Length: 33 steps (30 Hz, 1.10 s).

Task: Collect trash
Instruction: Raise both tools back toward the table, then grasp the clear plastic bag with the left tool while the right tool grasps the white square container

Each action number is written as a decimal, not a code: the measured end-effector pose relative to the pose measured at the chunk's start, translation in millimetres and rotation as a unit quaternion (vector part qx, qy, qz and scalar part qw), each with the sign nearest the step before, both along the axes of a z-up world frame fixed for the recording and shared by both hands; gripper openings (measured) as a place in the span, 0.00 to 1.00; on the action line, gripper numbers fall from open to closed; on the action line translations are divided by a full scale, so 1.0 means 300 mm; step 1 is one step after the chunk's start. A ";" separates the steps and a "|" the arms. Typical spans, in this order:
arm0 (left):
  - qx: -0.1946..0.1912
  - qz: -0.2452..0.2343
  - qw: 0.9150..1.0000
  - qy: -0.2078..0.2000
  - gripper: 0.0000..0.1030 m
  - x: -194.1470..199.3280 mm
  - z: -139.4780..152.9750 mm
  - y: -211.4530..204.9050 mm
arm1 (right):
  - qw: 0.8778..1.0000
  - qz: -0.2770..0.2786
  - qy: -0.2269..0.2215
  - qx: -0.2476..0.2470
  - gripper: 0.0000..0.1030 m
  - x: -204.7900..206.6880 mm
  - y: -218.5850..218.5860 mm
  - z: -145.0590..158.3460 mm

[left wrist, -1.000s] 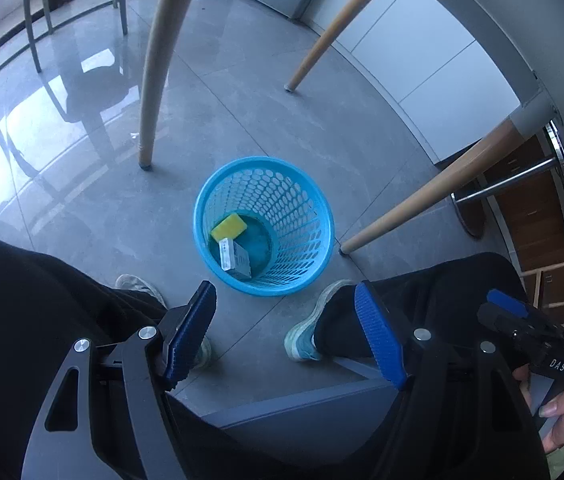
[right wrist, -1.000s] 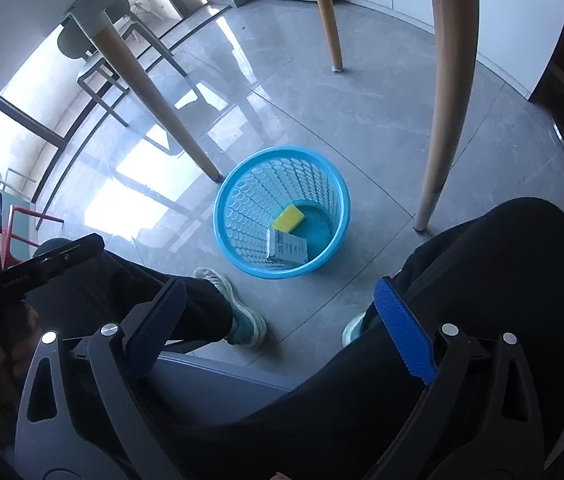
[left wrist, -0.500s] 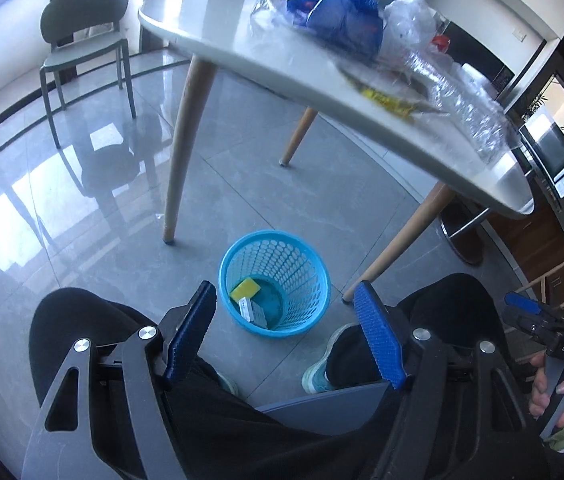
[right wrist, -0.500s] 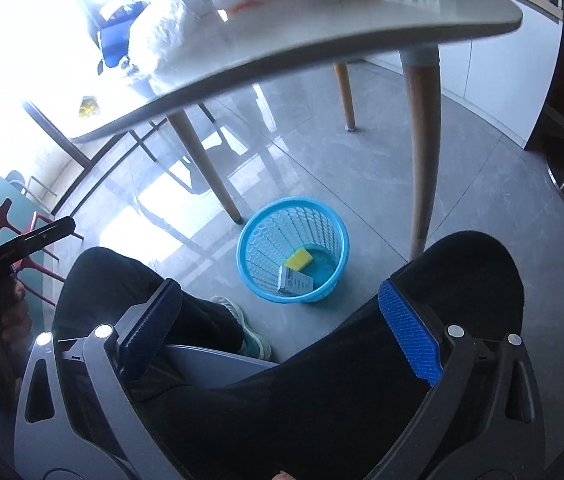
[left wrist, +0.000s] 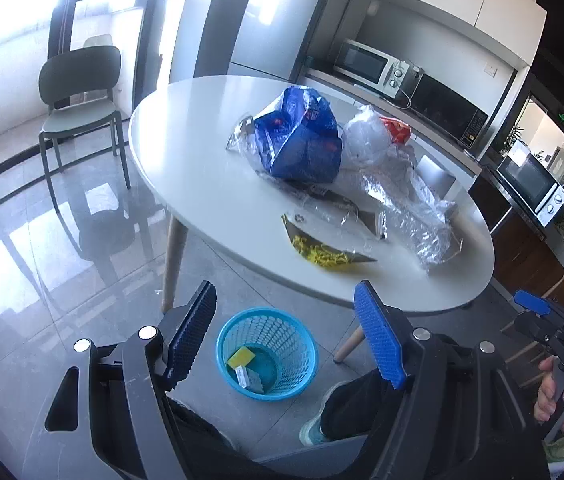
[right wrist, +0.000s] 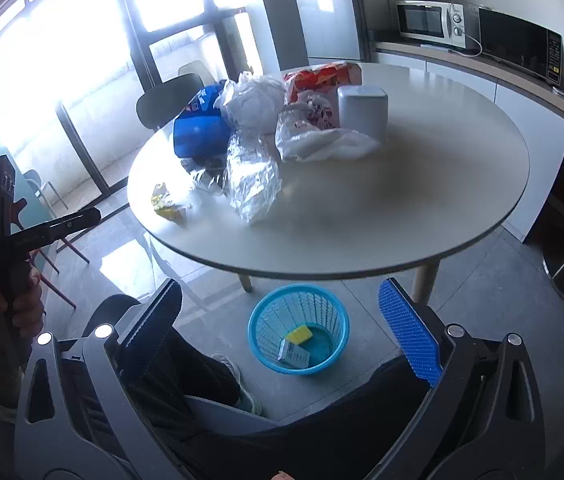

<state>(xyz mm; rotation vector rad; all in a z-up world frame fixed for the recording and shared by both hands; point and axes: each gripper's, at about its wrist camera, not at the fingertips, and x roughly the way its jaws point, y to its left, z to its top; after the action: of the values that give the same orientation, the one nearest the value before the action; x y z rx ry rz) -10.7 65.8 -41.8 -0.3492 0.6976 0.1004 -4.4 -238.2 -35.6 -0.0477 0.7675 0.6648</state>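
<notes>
Sunlit kitchen: grey tile floor [left wrist: 42,264], green chair [left wrist: 78,92].

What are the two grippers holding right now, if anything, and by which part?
Nothing is held. The left gripper and the right gripper are both open and empty, raised above the blue basket.

Round, perforated light-blue plastic basket [left wrist: 268,354], seen between the left gripper's [left wrist: 285,338] ridged blue pads [left wrist: 377,340], holds a yellow sponge [left wrist: 241,357] and a white printed carton [right wrist: 293,357]. Beyond the tongs: white oval table [left wrist: 210,184], glossy blue printed bag [left wrist: 301,140], crinkled silver foil wrapper [right wrist: 252,178], red-orange snack packet [right wrist: 319,76].
</notes>
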 end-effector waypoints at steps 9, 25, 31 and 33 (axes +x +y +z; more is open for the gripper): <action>0.007 0.002 1.000 -0.026 0.68 0.079 0.071 0.006 | 0.999 0.004 -0.044 0.000 0.91 0.063 0.067 0.114; 0.032 -0.025 0.998 -0.049 0.68 0.259 0.155 -0.035 | 0.998 -0.032 -0.045 0.007 0.91 0.333 0.111 0.126; 0.049 -0.052 0.996 -0.055 0.68 0.365 0.180 -0.099 | 0.998 -0.060 -0.035 0.005 0.91 0.461 0.093 0.094; 0.050 -0.059 0.995 -0.054 0.68 0.402 0.183 -0.113 | 0.997 -0.066 -0.033 0.000 0.91 0.501 0.095 0.082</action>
<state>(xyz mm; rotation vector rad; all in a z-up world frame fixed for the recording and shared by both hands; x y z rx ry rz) 110.0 31.8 13.2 -0.2143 0.6019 0.0036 145.7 -209.7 -11.1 -0.0183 0.7011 0.5363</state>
